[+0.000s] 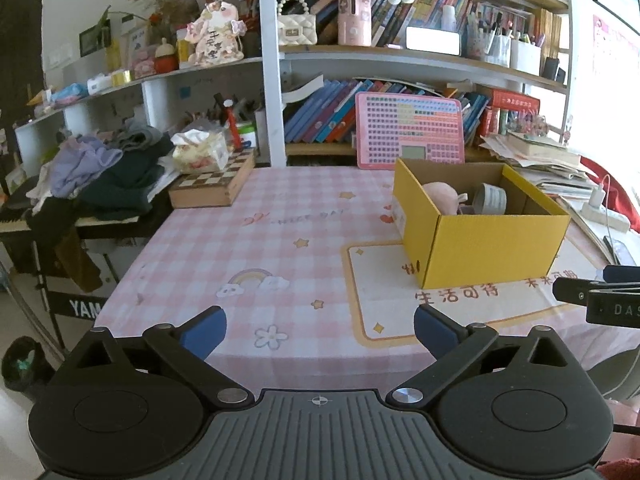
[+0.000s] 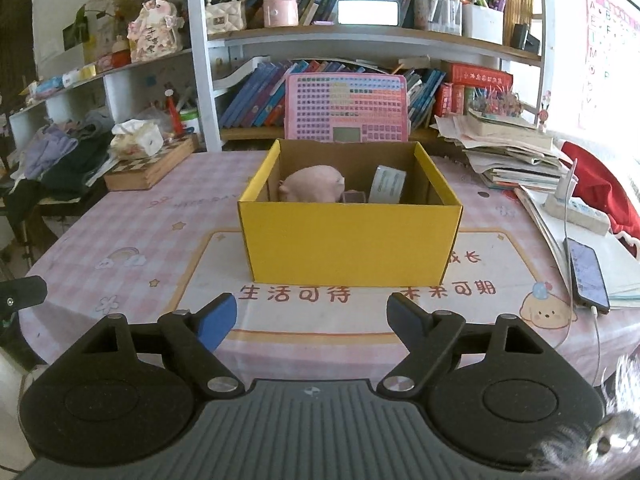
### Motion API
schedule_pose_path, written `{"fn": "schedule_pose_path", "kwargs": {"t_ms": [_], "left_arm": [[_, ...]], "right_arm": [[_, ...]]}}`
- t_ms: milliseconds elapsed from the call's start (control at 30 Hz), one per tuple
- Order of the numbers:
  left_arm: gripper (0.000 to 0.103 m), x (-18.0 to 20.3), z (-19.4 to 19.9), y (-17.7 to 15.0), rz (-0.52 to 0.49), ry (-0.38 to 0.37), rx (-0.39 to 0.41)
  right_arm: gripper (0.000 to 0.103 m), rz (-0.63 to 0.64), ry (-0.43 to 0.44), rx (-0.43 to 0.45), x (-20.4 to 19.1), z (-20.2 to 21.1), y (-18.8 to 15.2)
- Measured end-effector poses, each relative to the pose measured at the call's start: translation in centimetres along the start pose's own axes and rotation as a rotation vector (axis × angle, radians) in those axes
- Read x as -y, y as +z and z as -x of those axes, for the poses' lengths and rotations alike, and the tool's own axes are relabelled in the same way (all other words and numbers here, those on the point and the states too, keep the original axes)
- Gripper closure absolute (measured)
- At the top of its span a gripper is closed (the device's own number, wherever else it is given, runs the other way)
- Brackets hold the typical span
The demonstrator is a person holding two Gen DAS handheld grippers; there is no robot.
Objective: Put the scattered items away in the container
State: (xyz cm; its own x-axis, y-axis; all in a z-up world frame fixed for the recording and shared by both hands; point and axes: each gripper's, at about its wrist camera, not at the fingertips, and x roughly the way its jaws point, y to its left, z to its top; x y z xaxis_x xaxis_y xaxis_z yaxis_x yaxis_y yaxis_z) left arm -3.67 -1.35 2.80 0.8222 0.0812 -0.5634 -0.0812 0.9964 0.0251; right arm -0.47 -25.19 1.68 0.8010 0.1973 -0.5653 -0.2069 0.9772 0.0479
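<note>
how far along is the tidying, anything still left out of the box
Mostly done, it seems. The yellow box already holds a pink plush toy, a tape roll and a small dark item. Nothing is in hand: the left claw and right claw are both open and empty. No loose small items show on the pink tablecloth around the box.

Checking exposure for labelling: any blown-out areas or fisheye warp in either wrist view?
Left wrist view: window edge at right washes out, bookshelf boards bow; yellow cardboard box is sharp. Right wrist view: white glare at right, shelf lamp clipped, pink checked tablecloth curves.
</note>
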Motion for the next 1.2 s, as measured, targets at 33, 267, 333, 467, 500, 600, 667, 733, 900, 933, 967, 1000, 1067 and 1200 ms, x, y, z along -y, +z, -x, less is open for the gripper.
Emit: {"fn": "schedule_pose_path", "kwargs": {"t_ms": [33,267,333,467,500,600,667,733,900,933,967,1000,1067,1200], "left_arm": [[0.001,0.0,0.1,-0.1,0.003,0.001,-0.004],[0.0,0.4,0.3,-1.4,0.006,-0.014,-0.057],[0.0,0.5,0.4,-1.6,-0.002,-0.012,-0.068],[0.0,0.6,0.7,-2.0,-0.004,-0.012,-0.077],[0.0,0.6,0.8,-2.0,-0.003,-0.012,-0.079],[0.0,0.6,1.0,-2.3,0.005,-0.015,-0.085],[0.0,0.5,1.0,-2.4,0.01,-0.016,-0.092],[0.0,0.5,1.1,-2.5,0.012,-0.018,-0.095],[0.0,0.5,1.1,-2.6,0.011,-0.023,-0.099],[0.0,0.5,1.1,-2.7,0.01,-0.025,-0.103],[0.0,0.6,1.1,-2.8,0.009,-0.026,-0.106],[0.0,0.6,1.0,-2.8,0.007,-0.026,-0.111],[0.0,0.8,0.9,-2.9,0.0,-0.024,-0.123],[0.0,1.2,0.6,-3.0,-0.023,-0.015,-0.14]], "right_arm": [[0.019,-0.002,0.002,0.0,0.0,0.1,-0.1],[0.008,0.003,0.044,-0.035,-0.9,0.8,-1.1],[0.006,0.014,0.056,-0.041,-1.3,1.0,-1.4],[0.004,0.031,0.072,-0.053,-1.7,1.3,-1.8],[0.004,0.032,0.075,-0.057,-1.7,1.3,-1.8],[0.003,0.036,0.081,-0.064,-1.8,1.4,-1.9],[0.003,0.039,0.083,-0.063,-1.9,1.6,-2.0],[0.003,0.042,0.086,-0.066,-2.0,1.6,-2.0],[0.002,0.048,0.092,-0.081,-2.2,1.6,-2.2],[0.002,0.05,0.092,-0.085,-2.2,1.5,-2.2],[0.0,0.051,0.091,-0.088,-2.2,1.5,-2.3],[0.0,0.052,0.09,-0.091,-2.2,1.4,-2.3],[0.0,0.051,0.088,-0.098,-2.3,1.4,-2.3],[0.0,0.044,0.077,-0.113,-2.1,1.3,-2.4]]}}
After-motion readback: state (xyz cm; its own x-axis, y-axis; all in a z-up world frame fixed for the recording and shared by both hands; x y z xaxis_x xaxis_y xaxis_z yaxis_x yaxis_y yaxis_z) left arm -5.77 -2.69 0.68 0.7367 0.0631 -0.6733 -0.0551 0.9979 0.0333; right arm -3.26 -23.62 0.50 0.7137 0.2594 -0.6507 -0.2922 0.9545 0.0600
